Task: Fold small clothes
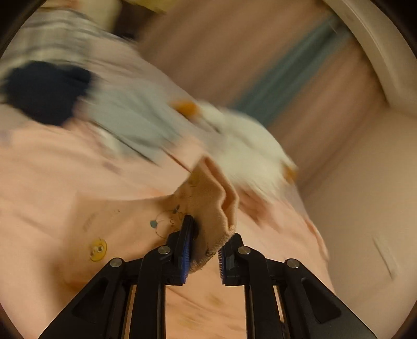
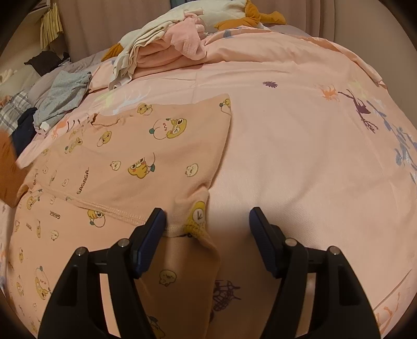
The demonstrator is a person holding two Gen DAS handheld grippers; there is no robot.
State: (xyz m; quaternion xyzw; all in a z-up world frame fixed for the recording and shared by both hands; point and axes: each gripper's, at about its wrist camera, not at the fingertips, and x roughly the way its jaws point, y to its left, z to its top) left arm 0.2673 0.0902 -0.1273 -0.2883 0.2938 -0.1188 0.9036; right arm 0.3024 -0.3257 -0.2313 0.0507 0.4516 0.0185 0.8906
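Note:
A small pink garment (image 2: 135,161) with yellow cartoon prints lies partly folded on the pink bedsheet (image 2: 299,156). My right gripper (image 2: 207,221) is open just above its near right corner, and a bunched bit of the cloth lies between the fingers. In the blurred left wrist view, my left gripper (image 1: 209,234) is nearly closed and holds a raised fold of the same pink garment (image 1: 211,198) above the bed.
A pile of pink and cream clothes (image 2: 166,49) sits at the far side of the bed. Grey, plaid and dark clothes (image 2: 60,99) lie at the far left. An orange-and-white plush (image 2: 250,15) lies at the back. A wall borders the bed (image 1: 365,182).

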